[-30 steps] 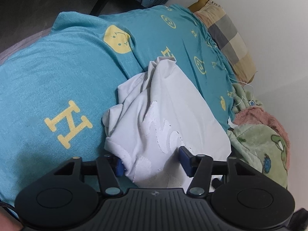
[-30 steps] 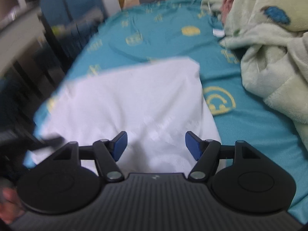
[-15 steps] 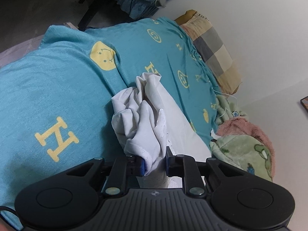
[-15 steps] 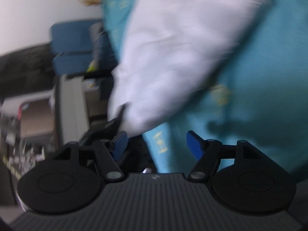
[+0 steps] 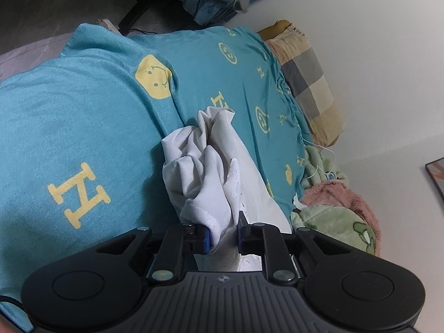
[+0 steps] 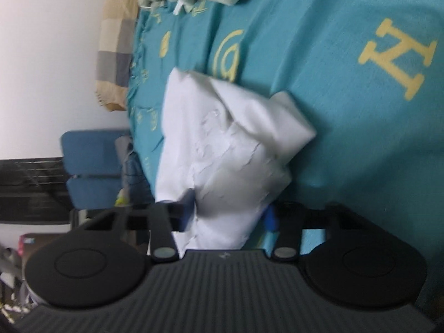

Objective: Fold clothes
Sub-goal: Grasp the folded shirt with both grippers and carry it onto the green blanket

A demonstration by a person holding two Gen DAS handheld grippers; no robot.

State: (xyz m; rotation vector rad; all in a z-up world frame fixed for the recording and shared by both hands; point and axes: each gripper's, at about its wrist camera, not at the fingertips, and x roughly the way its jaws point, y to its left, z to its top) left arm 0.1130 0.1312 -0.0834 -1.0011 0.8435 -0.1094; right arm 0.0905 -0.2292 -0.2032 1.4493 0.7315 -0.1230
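A white garment (image 5: pixel 211 174) lies bunched on a teal blanket (image 5: pixel 83 127) with yellow H letters and smiley faces. My left gripper (image 5: pixel 223 236) is shut on a gathered fold of the garment at its near end. In the right wrist view the white garment (image 6: pixel 222 144) lies rumpled in front of my right gripper (image 6: pixel 229 213). Its jaws stand apart with the garment's near part between them, and the frame is blurred, so I cannot tell whether the pads press the cloth.
A checked pillow (image 5: pixel 308 83) lies at the head of the bed by the white wall. A green and pink plush blanket (image 5: pixel 341 216) is heaped at the right. A blue chair (image 6: pixel 91 166) stands beside the bed. The bed edge and dark floor (image 5: pixel 41 8) lie at upper left.
My left gripper closed on the white garment and bunched it up. My right gripper swung round fast and now has the garment between its jaws, which stand narrower than before.
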